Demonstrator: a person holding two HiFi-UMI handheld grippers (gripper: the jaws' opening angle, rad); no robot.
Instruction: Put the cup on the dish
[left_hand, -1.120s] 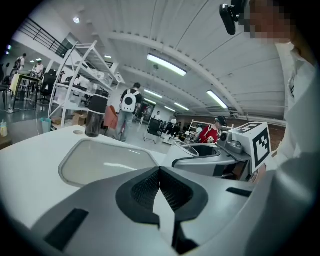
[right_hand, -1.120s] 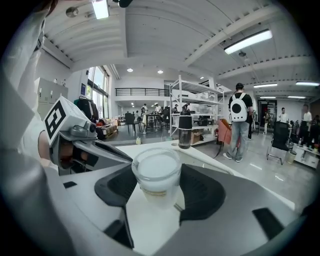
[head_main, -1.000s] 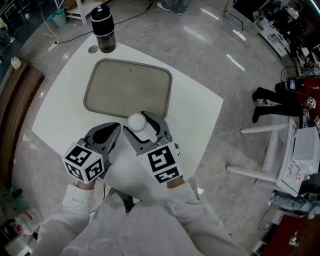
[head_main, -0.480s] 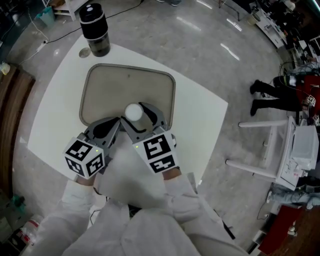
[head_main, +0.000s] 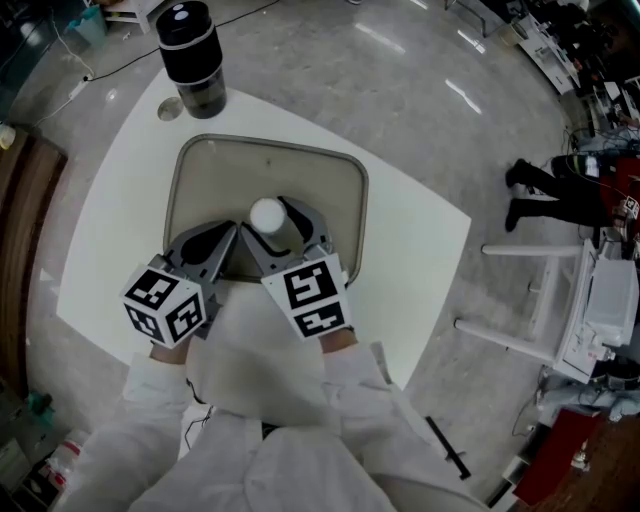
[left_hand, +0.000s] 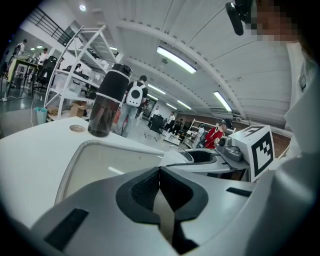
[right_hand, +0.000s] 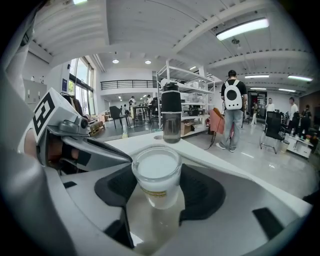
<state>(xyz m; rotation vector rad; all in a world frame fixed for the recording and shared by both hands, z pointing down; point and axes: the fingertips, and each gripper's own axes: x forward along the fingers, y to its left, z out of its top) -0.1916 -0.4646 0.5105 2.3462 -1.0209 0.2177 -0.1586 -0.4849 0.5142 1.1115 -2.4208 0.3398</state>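
Observation:
A clear plastic cup with a white top is held upright between the jaws of my right gripper, which is shut on it. It is over the near part of the beige rectangular tray, the dish; whether the cup touches the tray I cannot tell. My left gripper is just to the left of the right one, at the tray's near left edge, with its jaws shut together and nothing between them.
A dark bottle with a black cap stands at the far corner of the white table, beside a round hole. A white chair stands to the right. People are walking in the background.
Both grippers have moved forward over the tray's near edge. The right one still carries the cup, which is now above the tray.

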